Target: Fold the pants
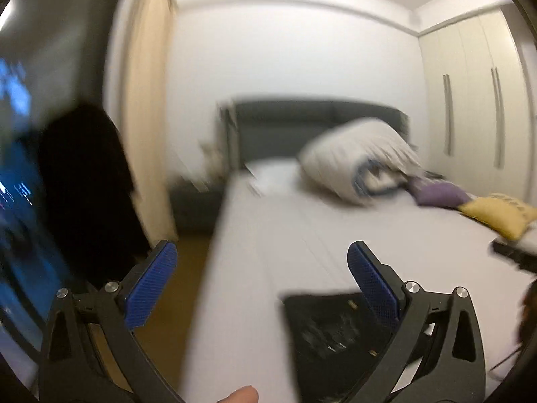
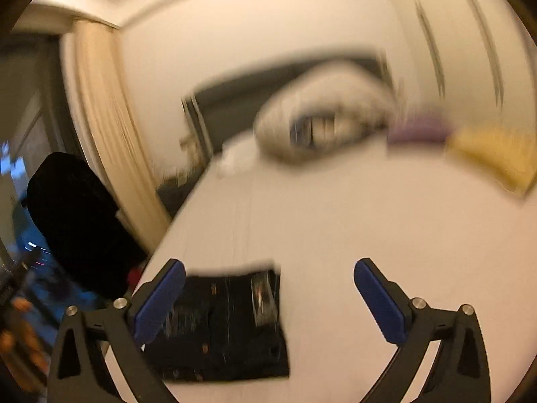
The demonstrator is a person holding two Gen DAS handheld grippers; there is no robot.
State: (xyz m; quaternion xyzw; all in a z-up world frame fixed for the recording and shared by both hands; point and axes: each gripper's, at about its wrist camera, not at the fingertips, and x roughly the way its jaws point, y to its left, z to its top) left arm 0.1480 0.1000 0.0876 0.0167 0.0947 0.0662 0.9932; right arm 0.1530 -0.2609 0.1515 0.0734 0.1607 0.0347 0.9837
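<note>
The dark folded pants (image 2: 223, 322) lie flat in a neat block on the white bed sheet (image 2: 335, 218), near the bed's left edge. The left gripper (image 1: 261, 282) has its blue fingers (image 1: 152, 285) spread wide with nothing between them. The right gripper (image 2: 268, 299) is spread wide too, empty, above the pants.

One pair of folded pants (image 2: 221, 322), one rolled duvet (image 1: 355, 164), two cushions (purple (image 1: 436, 194), yellow (image 1: 500, 215)), one bed (image 1: 302, 235).
</note>
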